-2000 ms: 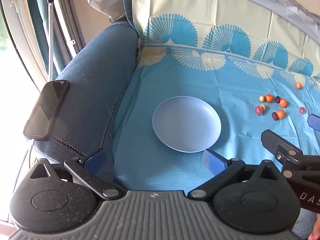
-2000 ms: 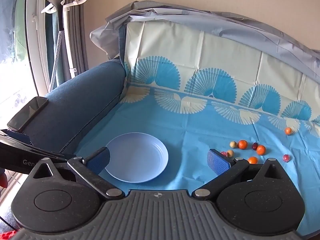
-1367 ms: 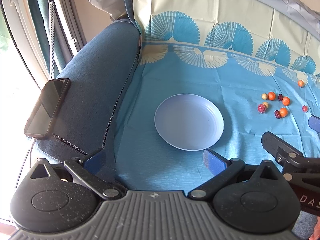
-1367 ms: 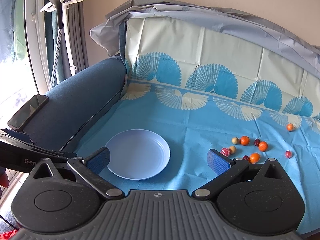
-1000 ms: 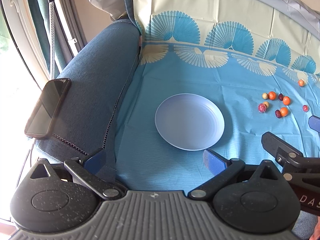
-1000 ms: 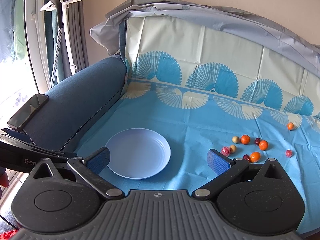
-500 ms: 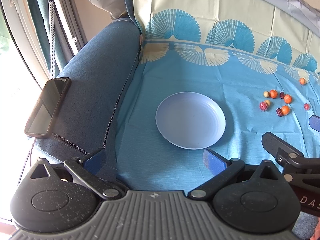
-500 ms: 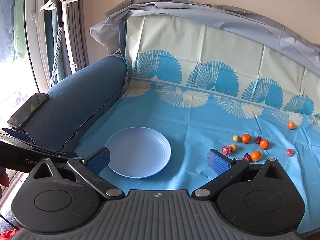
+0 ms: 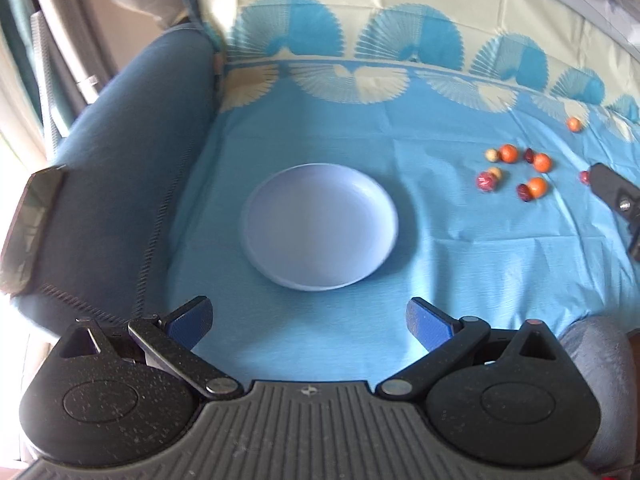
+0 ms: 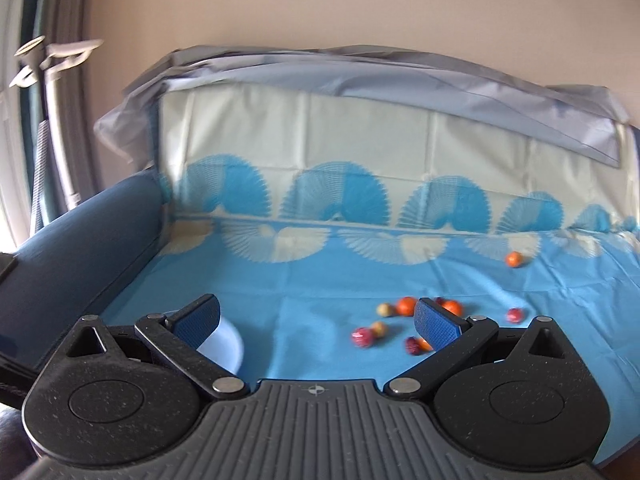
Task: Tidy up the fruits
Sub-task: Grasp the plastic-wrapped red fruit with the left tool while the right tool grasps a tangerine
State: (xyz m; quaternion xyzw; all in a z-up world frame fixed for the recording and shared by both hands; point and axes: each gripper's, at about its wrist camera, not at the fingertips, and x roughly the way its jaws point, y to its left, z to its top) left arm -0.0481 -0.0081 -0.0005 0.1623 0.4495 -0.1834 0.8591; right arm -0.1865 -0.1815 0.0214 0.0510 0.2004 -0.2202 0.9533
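A pale blue plate [image 9: 320,224] lies empty on the blue cloth in the left wrist view; its edge [image 10: 232,346] shows behind my right gripper's left finger. A cluster of small orange, red and tan fruits [image 9: 512,172] lies to the right of the plate, and it also shows in the right wrist view [image 10: 400,320]. One orange fruit [image 10: 514,259] lies apart, farther back. My left gripper [image 9: 310,322] is open and empty, short of the plate. My right gripper [image 10: 316,320] is open and empty, close before the cluster.
The cloth covers a sofa seat and backrest [image 10: 360,152]. A dark blue armrest [image 9: 112,168] stands at the left with a phone [image 9: 28,220] lying on it. A curtain and window lie beyond the armrest.
My right gripper has moved forward and right toward the fruit cluster, so the plate is now mostly hidden in its view. My left gripper has moved slightly forward toward the plate.
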